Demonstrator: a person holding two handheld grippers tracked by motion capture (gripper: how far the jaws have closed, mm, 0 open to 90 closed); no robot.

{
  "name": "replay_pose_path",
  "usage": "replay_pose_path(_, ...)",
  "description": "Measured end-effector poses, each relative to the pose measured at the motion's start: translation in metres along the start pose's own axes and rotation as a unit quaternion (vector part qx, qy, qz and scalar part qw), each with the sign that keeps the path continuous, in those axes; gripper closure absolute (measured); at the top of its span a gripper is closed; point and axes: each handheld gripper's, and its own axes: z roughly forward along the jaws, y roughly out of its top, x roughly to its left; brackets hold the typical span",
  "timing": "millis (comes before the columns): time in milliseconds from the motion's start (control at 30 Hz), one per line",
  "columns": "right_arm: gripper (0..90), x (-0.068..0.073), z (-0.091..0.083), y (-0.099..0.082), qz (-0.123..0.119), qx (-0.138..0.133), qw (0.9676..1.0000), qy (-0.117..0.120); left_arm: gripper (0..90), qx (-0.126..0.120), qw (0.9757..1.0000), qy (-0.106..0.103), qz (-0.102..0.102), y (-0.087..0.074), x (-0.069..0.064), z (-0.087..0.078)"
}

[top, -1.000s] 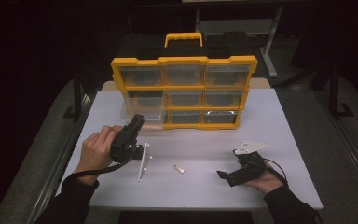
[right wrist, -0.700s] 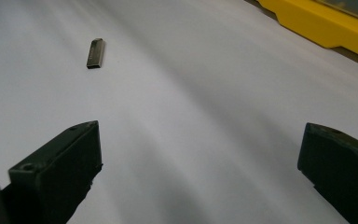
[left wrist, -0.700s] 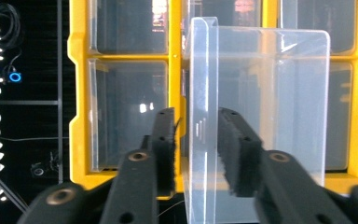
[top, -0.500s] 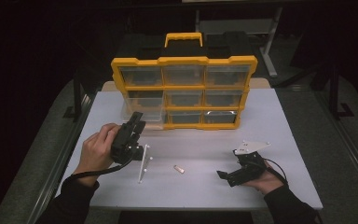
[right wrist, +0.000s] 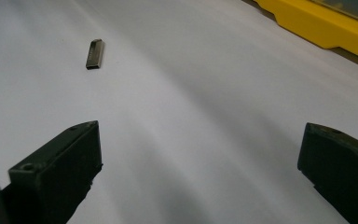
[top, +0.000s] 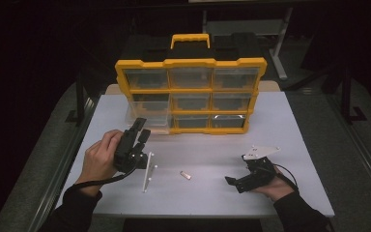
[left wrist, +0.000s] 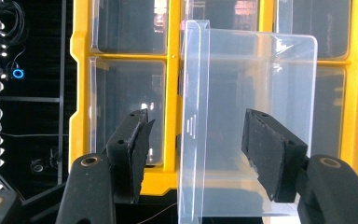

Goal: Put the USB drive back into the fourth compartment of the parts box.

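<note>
- The left gripper (left wrist: 193, 154) has just been opening; its fingers (left wrist: 270, 158) stand apart, flanking the clear drawer (left wrist: 249, 126) without pressing it.
- The drawer sits pulled out of the yellow organizer (top: 191, 94) on the counter (top: 212, 154).
- The right gripper (right wrist: 200, 172) gapes wide and empty; it should approach the small metal clip (right wrist: 94, 53) low and squarely.

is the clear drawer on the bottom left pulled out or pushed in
Pulled out: the clear drawer juts forward of the yellow organizer front.
</note>
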Motion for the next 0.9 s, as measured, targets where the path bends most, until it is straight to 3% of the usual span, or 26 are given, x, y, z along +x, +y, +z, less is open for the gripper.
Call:
replay_pose_path(533, 0.0, 0.001, 0.001, -0.001, 0.000, 0.004, 1.0000, 0.002, 27.5, 0.003, 0.9999, -0.001, -0.012, -0.003, -0.010, -0.006)
replay_pose_path(900, 0.0, 0.001, 0.002, -0.001, 0.000, 0.004, 1.0000, 0.002, 17.4, 0.007, 0.9998, -0.006, -0.015, -0.003, -0.024, -0.009)
